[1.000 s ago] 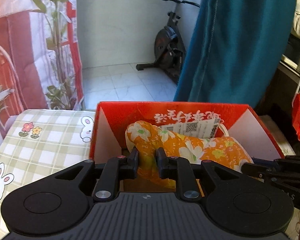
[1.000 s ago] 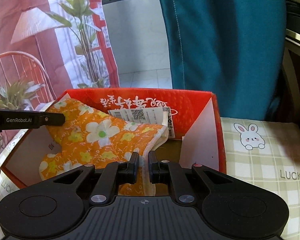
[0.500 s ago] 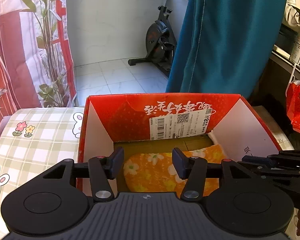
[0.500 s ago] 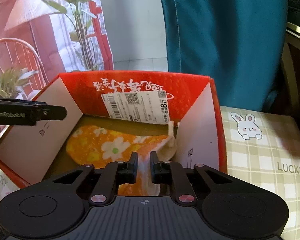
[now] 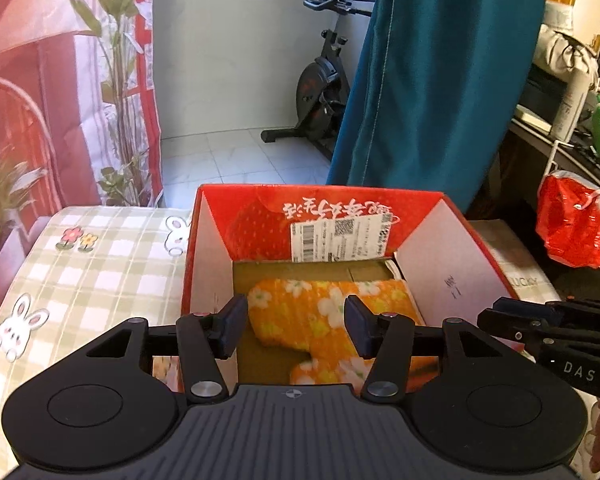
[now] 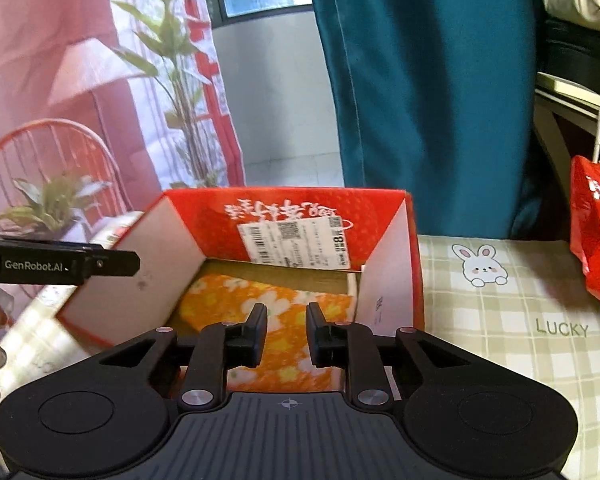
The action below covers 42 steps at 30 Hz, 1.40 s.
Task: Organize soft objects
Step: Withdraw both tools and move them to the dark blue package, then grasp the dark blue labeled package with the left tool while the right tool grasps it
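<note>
Since a second ago: cloth (image 5: 320, 316) dropped from both grippers, now flat on box (image 5: 208, 264) floor; half a second ago right gripper (image 6: 287, 334) still pinched it, now released

Cloth: orange, white-and-yellow flowers, loosely folded, lying inside red box on checked bench (image 5: 112, 264), near edge toward cameras

Left gripper (image 5: 296, 330): jaws wide, empty, above box's near edge, cloth below between fingers

Right gripper: jaws parted narrowly, empty, over cloth (image 6: 260, 304), contact not clear
</note>
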Tool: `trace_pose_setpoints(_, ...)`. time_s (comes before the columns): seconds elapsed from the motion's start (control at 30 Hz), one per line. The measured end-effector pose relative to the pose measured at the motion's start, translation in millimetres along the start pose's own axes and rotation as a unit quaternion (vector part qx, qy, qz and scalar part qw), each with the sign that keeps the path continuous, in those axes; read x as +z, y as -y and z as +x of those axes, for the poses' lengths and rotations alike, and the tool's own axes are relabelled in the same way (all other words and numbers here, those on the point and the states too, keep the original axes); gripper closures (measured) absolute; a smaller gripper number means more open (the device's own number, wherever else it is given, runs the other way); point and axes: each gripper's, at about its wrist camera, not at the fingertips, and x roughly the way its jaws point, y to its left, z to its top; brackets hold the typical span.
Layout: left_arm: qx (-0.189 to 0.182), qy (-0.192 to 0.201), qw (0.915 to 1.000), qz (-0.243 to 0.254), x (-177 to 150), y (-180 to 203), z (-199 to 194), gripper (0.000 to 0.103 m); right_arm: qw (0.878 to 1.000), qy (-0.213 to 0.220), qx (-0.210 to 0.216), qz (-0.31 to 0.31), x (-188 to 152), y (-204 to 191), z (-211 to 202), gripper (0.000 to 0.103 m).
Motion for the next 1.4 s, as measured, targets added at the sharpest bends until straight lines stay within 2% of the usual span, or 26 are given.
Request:
trace_pose_setpoints(0.17,-0.008,0.004,0.9998,-0.018,-23,5,-28,0.047,1.0,0.005,0.014,-0.005,-20,-12,-27,0.082)
trace_pose_setpoints(0.33,-0.017,-0.003,0.9994,-0.031,-47,11,-42,0.047,1.0,-0.008,0.025,-0.001,-44,-22,-41,0.075)
trace_pose_setpoints(0.5,-0.024,-0.017,0.9984,-0.049,-70,11,-46,0.047,0.999,-0.02,0.025,-0.005,-67,-27,-48,0.061)
trace_pose_setpoints(0.8,-0.036,-0.049,0.9947,-0.083,-98,3,-36,0.047,0.998,-0.049,0.026,-0.011,-95,-33,-41,0.05)
trace_pose_setpoints(1.4,-0.058,-0.083,0.9906,-0.092,-121,6,-23,0.047,0.996,-0.067,0.05,-0.015,-103,-35,-43,0.049)
